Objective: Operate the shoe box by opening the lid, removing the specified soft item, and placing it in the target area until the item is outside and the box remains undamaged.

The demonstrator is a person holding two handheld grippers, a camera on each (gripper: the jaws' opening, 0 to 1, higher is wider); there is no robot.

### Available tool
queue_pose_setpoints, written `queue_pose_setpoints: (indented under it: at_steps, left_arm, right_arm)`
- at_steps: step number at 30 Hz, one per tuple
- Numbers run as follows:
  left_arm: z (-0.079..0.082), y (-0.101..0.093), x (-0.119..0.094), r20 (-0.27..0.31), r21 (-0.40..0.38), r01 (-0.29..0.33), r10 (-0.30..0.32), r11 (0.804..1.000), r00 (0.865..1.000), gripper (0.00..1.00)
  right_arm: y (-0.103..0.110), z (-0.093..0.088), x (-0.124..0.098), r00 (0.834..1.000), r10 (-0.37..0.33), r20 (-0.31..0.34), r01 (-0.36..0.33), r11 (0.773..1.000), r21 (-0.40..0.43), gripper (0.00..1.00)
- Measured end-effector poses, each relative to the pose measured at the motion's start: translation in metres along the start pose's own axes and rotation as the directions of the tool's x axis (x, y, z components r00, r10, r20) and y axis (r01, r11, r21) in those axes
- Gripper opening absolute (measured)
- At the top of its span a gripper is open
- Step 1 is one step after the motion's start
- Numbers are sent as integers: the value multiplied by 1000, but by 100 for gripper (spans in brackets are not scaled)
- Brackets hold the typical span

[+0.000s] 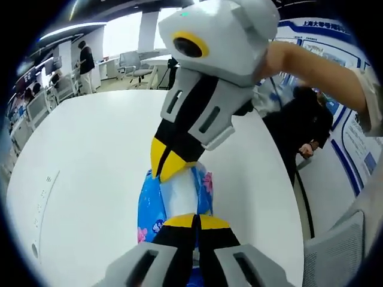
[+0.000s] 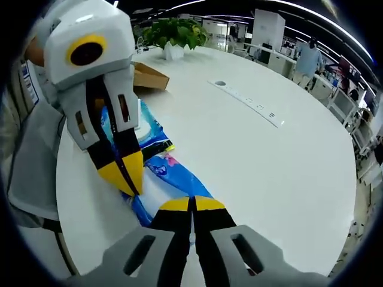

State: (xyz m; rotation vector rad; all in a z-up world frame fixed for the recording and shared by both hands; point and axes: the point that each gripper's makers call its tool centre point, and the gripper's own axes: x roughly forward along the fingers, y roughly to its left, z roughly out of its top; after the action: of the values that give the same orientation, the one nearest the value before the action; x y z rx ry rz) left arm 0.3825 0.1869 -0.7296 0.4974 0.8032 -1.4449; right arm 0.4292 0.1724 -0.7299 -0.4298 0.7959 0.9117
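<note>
Grippers meet over the round white bench (image 2: 287, 155): I hold my left gripper (image 1: 194, 220) and right gripper (image 2: 192, 204) clenched on opposite ends of the soft blue plastic packet with pink flower print (image 1: 176, 197), which is stretched between them just above the benchtop. Behind it sits the brown cardboard shoe box (image 2: 148, 76), with a potted green plant (image 2: 173, 33) beyond.
</note>
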Motion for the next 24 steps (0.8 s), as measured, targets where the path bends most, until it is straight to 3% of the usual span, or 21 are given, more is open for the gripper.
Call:
queue_pose_setpoints:
  at_steps: [10, 24]
  left_arm:
    - [0, 2, -2, -1, -2, -20, 20, 1000, 1000, 1]
    - [0, 5, -29, 6, 6, -74, 74, 997, 997, 17]
  right_arm:
    - [1, -3, 0, 1000, -10, -5, 10, 1000, 7, 0]
    - [2, 5, -9, 1000, -29, -5, 29, 1000, -5, 11]
